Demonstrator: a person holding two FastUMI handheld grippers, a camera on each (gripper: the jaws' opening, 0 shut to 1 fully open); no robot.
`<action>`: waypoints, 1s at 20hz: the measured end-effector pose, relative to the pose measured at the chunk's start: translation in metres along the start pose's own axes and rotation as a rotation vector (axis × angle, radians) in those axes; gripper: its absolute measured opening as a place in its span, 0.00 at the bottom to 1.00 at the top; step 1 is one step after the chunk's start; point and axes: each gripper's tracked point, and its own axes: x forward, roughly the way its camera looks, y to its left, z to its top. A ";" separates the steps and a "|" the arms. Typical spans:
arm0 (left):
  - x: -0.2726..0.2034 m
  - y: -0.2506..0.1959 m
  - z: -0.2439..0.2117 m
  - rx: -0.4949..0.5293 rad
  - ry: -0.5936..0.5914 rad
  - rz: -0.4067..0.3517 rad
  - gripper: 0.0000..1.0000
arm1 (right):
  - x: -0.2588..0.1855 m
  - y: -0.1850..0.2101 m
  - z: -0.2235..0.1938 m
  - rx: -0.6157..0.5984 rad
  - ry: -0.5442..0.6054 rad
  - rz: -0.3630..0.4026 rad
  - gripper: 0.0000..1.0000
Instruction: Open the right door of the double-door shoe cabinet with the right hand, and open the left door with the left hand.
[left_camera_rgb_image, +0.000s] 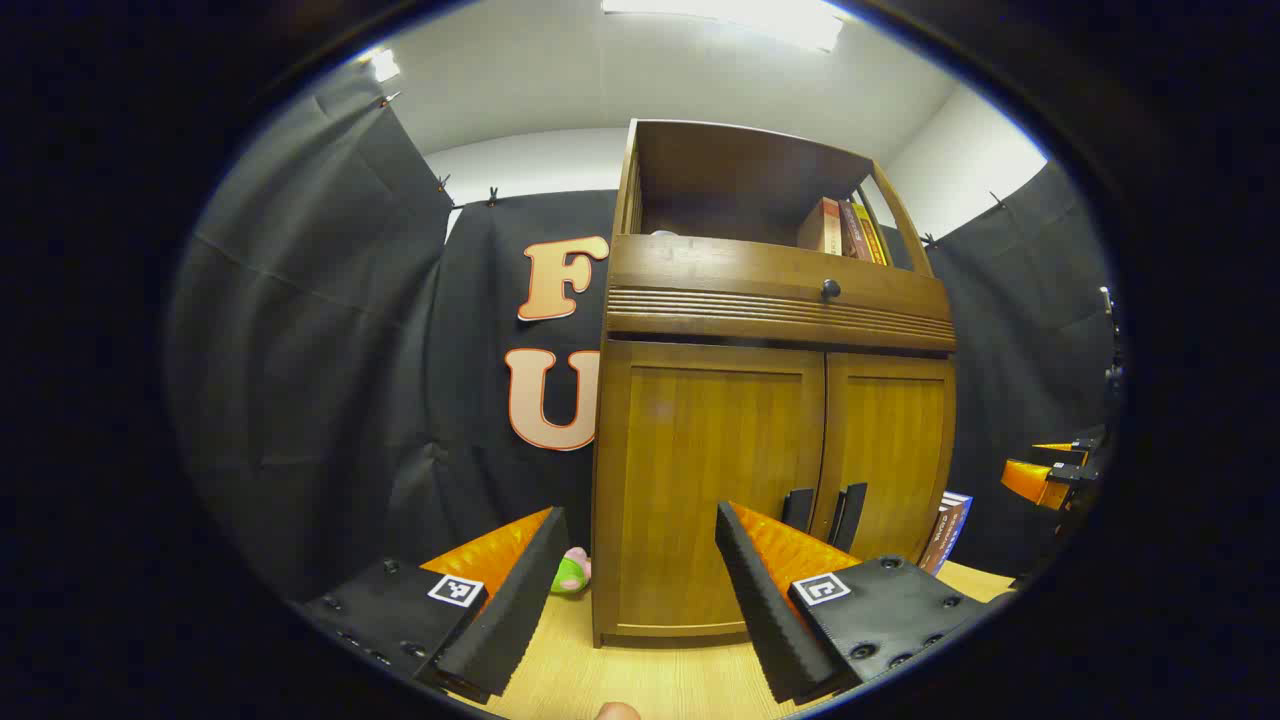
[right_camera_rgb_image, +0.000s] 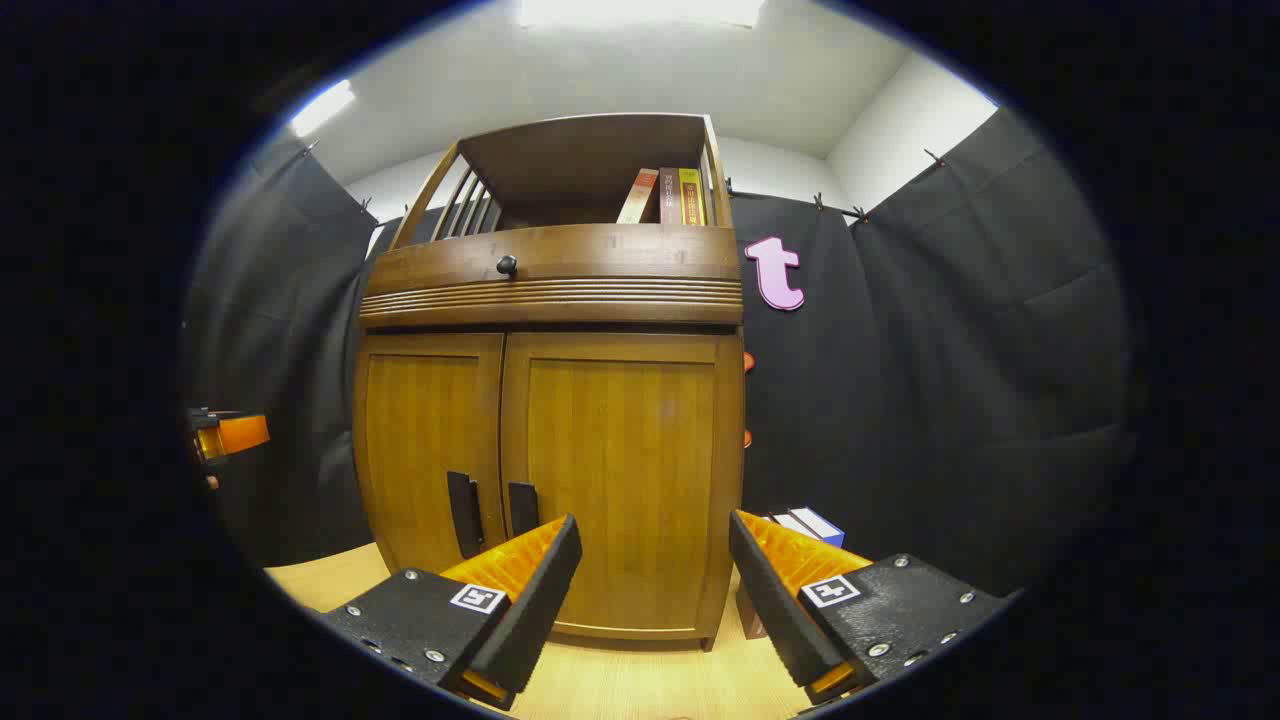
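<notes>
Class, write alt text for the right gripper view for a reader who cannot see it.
A wooden shoe cabinet stands with both doors closed, books on its open top shelf. The right tool hangs open before the right door, touching nothing.

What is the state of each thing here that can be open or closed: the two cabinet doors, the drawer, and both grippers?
left door: closed, flush with the frame.
right door: closed, flush with the frame.
drawer: pushed in, closed.
left gripper: open, holding nothing, in front of the cabinet.
right gripper: open, holding nothing, apart from the door handles.
</notes>
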 end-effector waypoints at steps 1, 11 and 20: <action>0.001 -0.003 -0.001 0.008 0.005 -0.003 0.95 | 0.000 -0.001 -0.001 0.003 0.001 0.000 1.00; -0.004 -0.026 0.007 0.043 -0.012 -0.041 0.94 | -0.008 -0.015 0.008 0.013 -0.021 -0.019 1.00; -0.004 -0.028 0.007 0.036 -0.006 -0.043 0.95 | -0.014 -0.017 0.007 -0.006 -0.019 -0.028 0.92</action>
